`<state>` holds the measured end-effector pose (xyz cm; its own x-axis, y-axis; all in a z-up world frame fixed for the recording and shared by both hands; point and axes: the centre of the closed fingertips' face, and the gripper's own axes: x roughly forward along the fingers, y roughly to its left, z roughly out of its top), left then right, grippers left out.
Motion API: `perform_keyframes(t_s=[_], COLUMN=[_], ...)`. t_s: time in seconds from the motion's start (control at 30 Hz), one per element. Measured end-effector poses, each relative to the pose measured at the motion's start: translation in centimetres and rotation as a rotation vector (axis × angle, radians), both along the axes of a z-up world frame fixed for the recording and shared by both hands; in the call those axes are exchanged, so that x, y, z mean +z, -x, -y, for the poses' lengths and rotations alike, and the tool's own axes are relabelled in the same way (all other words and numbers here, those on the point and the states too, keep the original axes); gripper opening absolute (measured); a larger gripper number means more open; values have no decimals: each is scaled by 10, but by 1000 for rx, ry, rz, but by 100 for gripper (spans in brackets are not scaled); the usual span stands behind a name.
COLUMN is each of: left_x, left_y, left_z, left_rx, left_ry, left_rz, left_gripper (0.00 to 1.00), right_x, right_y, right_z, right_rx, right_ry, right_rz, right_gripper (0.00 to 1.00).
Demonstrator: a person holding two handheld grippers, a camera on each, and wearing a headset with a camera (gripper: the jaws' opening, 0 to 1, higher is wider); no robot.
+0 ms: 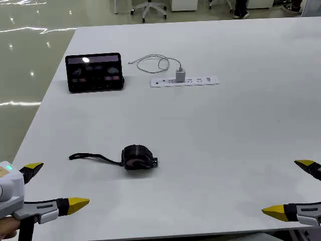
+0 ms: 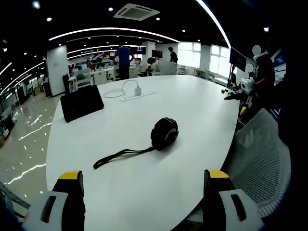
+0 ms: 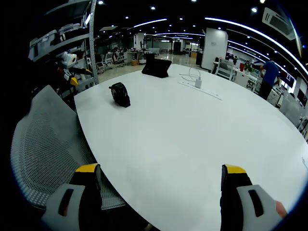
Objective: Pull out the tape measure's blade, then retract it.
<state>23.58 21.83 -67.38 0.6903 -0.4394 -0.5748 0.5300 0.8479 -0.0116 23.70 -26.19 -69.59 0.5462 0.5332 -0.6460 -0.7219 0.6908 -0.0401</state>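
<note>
White table (image 1: 225,140) holds the black round tape measure (image 1: 138,157) near its front, blade in. Wide open and empty, left tool (image 1: 60,183) and right tool (image 1: 285,187) hover at the near edge. Likely the approach step: next needs the case held and the blade tip gripped.

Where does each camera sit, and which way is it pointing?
Head view: on the person's head, looking down across the white table at the black round tape measure; the left gripper and right gripper show at bottom corners.
Left gripper view: rides the left gripper, facing the tape measure between its yellow-tipped jaws.
Right gripper view: rides the right gripper, facing across the table between its jaws, tape measure upper left.
All three share the tape measure and dark tablet.
</note>
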Motion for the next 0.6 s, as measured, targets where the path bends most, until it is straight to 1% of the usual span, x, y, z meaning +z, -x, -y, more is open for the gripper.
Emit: perform_keyframes(t_s=[0.17, 0.23, 0.33, 0.43, 0.53, 0.6], left_x=[-3, -2, -2, 0, 3, 4], left_y=[2, 3, 4, 3, 0, -1], left_z=[2, 3, 4, 5, 5, 5], left_rx=[0, -3, -4, -6, -9, -9], left_ry=[1, 4, 3, 3, 5, 5], left_rz=[-6, 0, -6, -3, 7, 9], left_gripper=[100, 100, 100, 100, 100, 100], right_x=[-2, -2, 0, 3, 5, 5], right_y=[1, 2, 0, 0, -3, -3], right_z=[0, 0, 2, 2, 1, 0], right_rx=[10, 11, 7, 6, 5, 3], right_ry=[5, 6, 9, 6, 10, 7], right_rz=[-11, -13, -7, -2, 23, 21], right_gripper=[100, 100, 100, 100, 100, 100])
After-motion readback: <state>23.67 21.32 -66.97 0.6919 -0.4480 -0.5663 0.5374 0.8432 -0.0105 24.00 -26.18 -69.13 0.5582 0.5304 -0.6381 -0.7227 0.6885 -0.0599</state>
